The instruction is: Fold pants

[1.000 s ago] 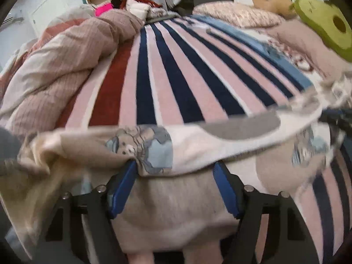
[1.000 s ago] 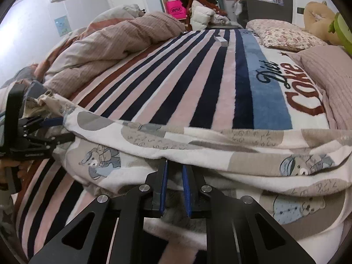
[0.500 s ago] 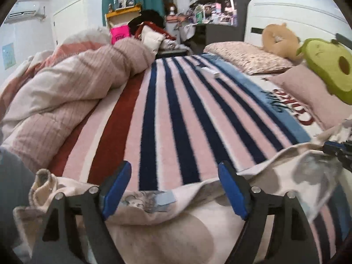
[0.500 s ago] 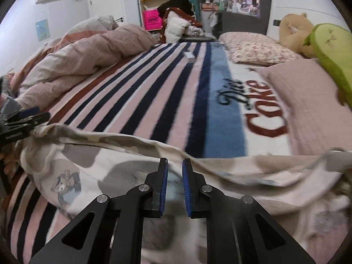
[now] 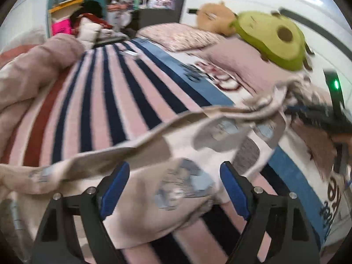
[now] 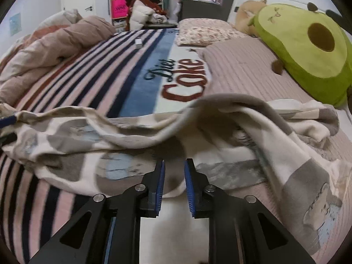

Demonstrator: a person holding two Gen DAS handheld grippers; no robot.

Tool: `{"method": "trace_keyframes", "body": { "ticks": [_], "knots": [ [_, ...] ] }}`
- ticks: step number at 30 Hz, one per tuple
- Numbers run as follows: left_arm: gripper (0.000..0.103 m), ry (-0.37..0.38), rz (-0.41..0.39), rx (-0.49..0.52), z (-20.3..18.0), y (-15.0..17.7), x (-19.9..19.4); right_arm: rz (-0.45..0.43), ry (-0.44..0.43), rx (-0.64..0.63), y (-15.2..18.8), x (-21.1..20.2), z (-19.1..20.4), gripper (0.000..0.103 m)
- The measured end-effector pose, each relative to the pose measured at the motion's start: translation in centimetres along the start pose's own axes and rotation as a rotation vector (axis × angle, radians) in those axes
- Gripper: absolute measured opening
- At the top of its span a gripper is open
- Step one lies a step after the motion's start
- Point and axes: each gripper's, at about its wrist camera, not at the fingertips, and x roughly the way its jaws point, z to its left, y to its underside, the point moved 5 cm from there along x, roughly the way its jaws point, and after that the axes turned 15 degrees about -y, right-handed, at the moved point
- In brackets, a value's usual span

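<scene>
The cream pants [image 5: 182,154] with grey patches and blue bear prints lie crumpled across the striped blanket. In the left wrist view my left gripper [image 5: 173,182] is wide open, its blue pads either side of a fold of the pants without gripping it. In the right wrist view the pants [image 6: 154,145] stretch across the bed in front of my right gripper [image 6: 174,176], whose blue pads stand a small gap apart just above the fabric's near edge, holding nothing. The right gripper shows blurred at the far right of the left wrist view [image 5: 316,114].
The striped Diet Coke blanket [image 6: 123,77] covers the bed. A bunched pink duvet [image 6: 55,44] lies left. A pink pillow [image 6: 253,66], floral pillow [image 6: 204,30], avocado plush [image 6: 308,50] and brown plush [image 6: 248,15] sit at right. A small white box [image 6: 138,43] lies on the stripes.
Both grippers have let go of the pants. The left jaws opened wide and swung right; the right jaws parted slightly. The pants dropped onto the blanket, now lying more to the right.
</scene>
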Motion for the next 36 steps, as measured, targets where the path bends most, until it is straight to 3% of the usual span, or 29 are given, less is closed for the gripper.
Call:
{"method": "trace_keyframes", "body": {
  "ticks": [6, 8, 11, 16, 18, 20, 21, 26, 33, 34, 36],
  "knots": [
    [0.081, -0.002, 0.027, 0.078, -3.2, 0.8, 2.8, -0.060, 0.065, -0.039, -2.9, 0.4, -1.7, 0.014],
    [0.081, -0.002, 0.022, 0.090, -3.8, 0.8, 3.3, -0.105, 0.116, -0.067, -4.2, -0.1, -2.1, 0.024],
    [0.081, -0.005, 0.016, 0.096, -5.1, 0.3, 4.2, -0.179, 0.148, -0.069, -6.3, -1.3, -3.2, 0.024],
    [0.081, -0.028, 0.012, 0.086, -5.7, -0.3, 4.8, -0.151, 0.167, -0.089, -7.7, -0.9, -4.1, 0.024],
    [0.081, -0.032, 0.010, 0.080, -5.6, -0.3, 4.7, -0.131, 0.141, -0.098, -7.4, -1.0, -4.0, 0.032],
    [0.081, -0.045, 0.004, 0.078, -5.2, -0.2, 4.2, -0.121, 0.096, -0.097, -6.5, -1.7, -3.7, 0.059],
    [0.081, -0.050, 0.000, 0.075, -5.0, -0.3, 4.0, -0.122, 0.086, -0.096, -6.0, -2.3, -3.6, 0.062],
    [0.081, -0.031, -0.001, 0.033, -4.3, -0.2, 2.4, -0.121, 0.144, -0.165, -2.8, -5.7, -3.0, 0.064],
    [0.081, -0.025, 0.004, 0.020, -3.8, 1.2, 0.4, 0.007, 0.316, -0.204, 2.6, -6.1, -5.2, 0.063],
    [0.081, -0.030, 0.004, 0.014, -3.6, 1.2, 0.4, 0.014, 0.349, -0.214, 3.0, -6.0, -5.6, 0.059],
    [0.081, -0.027, 0.007, 0.001, -3.3, 1.3, 0.4, 0.001, 0.411, -0.238, 3.1, -6.3, -6.2, 0.037]
  ]
}}
